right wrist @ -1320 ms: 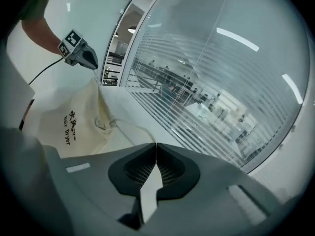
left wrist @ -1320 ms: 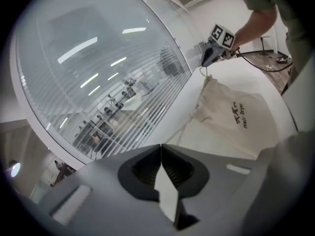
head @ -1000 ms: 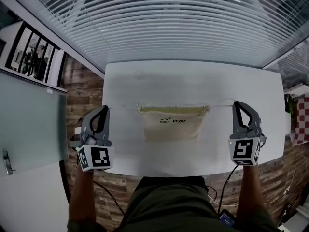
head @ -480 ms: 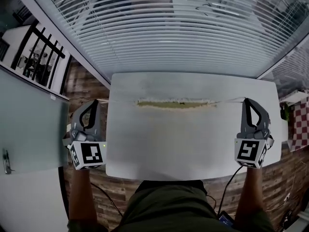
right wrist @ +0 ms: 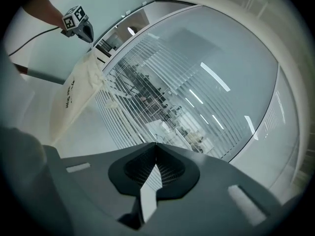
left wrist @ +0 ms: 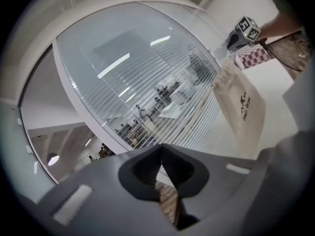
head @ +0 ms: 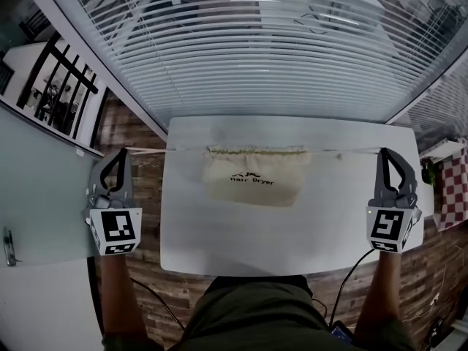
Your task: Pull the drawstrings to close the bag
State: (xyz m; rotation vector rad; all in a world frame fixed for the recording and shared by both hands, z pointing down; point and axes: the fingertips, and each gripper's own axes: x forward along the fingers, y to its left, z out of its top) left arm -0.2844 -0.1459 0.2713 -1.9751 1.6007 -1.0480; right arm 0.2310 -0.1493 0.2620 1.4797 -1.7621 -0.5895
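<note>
A beige cloth bag (head: 252, 182) with "Hair Dryer" print hangs over the white table (head: 292, 232), its gathered mouth (head: 254, 151) ruffled. One thin drawstring (head: 164, 150) runs taut to the left, the other drawstring (head: 344, 151) to the right. My left gripper (head: 117, 153) is past the table's left edge, shut on the left string. My right gripper (head: 387, 152) is near the right edge, shut on the right string. The left gripper view has the left gripper (left wrist: 160, 149) closed, the bag (left wrist: 241, 102) and the right gripper (left wrist: 243, 31) beyond. In the right gripper view, past the closed right gripper (right wrist: 156, 146), are the bag (right wrist: 76, 97) and the left gripper (right wrist: 78, 23).
Window blinds (head: 278, 57) run behind the table's far edge. A wood-pattern floor (head: 142, 189) lies on both sides. A red checked cloth (head: 457, 189) sits at the far right. A cable (head: 344, 291) hangs from the right gripper beside the person's legs.
Both grippers moved further apart, the left one well off the table's left edge. The strings drew taut, and the bag now hangs with its printed face showing and its mouth more gathered.
</note>
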